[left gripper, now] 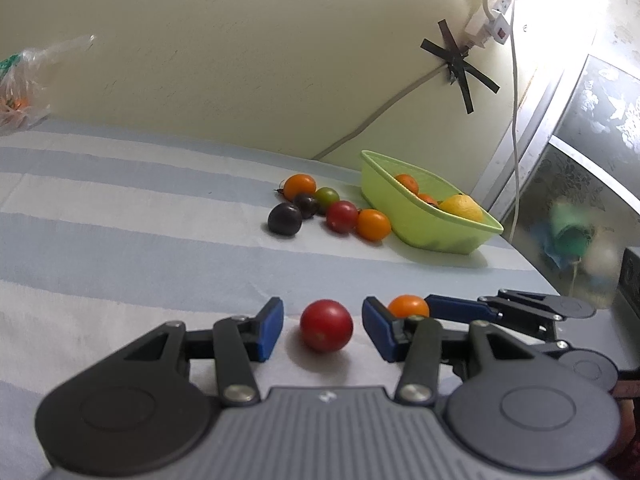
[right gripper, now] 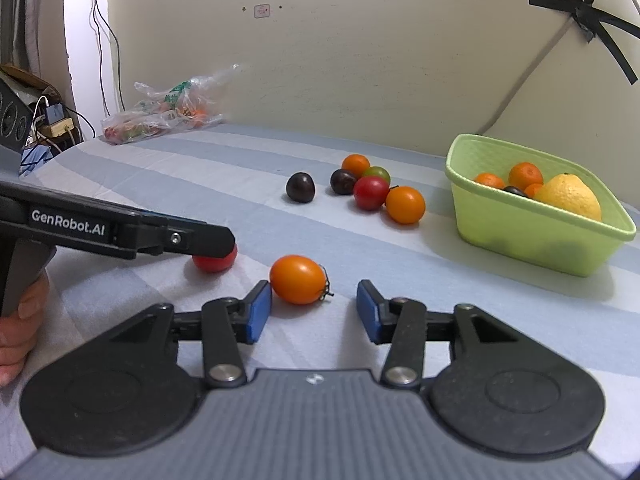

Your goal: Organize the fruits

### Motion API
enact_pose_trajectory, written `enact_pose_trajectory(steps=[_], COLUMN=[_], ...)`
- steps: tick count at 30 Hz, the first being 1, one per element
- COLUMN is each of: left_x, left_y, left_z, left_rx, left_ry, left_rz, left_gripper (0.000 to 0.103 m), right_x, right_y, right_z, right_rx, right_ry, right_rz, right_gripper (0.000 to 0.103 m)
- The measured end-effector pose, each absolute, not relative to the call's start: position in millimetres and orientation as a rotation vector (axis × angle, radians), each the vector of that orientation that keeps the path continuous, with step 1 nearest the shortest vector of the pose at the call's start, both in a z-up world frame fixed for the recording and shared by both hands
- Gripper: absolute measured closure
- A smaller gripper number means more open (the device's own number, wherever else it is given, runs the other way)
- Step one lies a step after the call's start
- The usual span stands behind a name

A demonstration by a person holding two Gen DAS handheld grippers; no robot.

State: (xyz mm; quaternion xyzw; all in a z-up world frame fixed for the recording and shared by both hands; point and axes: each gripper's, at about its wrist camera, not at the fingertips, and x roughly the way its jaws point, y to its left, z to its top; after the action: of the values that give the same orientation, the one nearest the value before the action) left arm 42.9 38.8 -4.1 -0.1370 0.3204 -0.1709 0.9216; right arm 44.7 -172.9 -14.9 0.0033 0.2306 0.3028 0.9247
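A red tomato point(left gripper: 326, 325) lies on the striped cloth between the blue pads of my left gripper point(left gripper: 323, 326); the jaws are open, with a gap on each side. My right gripper point(right gripper: 313, 312) is open too. An orange tomato point(right gripper: 298, 279) lies just ahead of its pads, close to the left one. From the right wrist view, the left gripper point(right gripper: 212, 240) covers the top of the red tomato point(right gripper: 214, 262). A green basket point(right gripper: 520, 232) at the far right holds small oranges, a lemon point(right gripper: 570, 196) and a dark fruit. Several loose fruits point(right gripper: 370, 190) lie left of it.
A clear plastic bag point(right gripper: 160, 116) with produce lies at the far left by the wall. A taped cable point(left gripper: 380, 116) runs down the wall behind the basket point(left gripper: 404, 216). The table's edge drops off just right of the basket. A person's hand point(right gripper: 16, 328) grips the left tool.
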Motion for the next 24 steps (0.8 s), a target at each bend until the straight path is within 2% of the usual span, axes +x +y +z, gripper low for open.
enact_pose_trajectory(steps=[6,8,10,11,12,14,19,24], left_x=[43,42,41,40,39,40,51,88], left_y=[37,32,27,25,25,27,27,6], left_z=[-5,-4,-4,-3,-3,-3,3,37], left_rx=[-0.277,-0.254,-0.229,-0.213,-0.207,-0.218,-0.255,-0.277], left_ry=[0.664,0.659,0.659,0.655,0.651,0.654,0.658,0.612], left_rz=[-0.337,-0.342,-0.367,-0.363,-0.362,-0.367,-0.387,-0.451], left_gripper=[0.056,0.059,0.070,0.072,0.073,0.073,0.073,0.073], right_x=[45,44,43,42,41,37,38,57], right_y=[-173,-172,-171,-170,-169,-166,-176,-203], right_z=[-15,-15,-14,-14,-14,-12,-10,4], right_rx=[0.011,0.006,-0.002,-0.008,-0.012,-0.034,0.018,0.046], right_ry=[0.472,0.471,0.468,0.466,0.460,0.441,0.413,0.360], right_rz=[0.620,0.618,0.617,0.617,0.625,0.628,0.600,0.499], right_gripper=[0.053,0.053,0.053,0.055,0.063,0.072,0.072,0.072])
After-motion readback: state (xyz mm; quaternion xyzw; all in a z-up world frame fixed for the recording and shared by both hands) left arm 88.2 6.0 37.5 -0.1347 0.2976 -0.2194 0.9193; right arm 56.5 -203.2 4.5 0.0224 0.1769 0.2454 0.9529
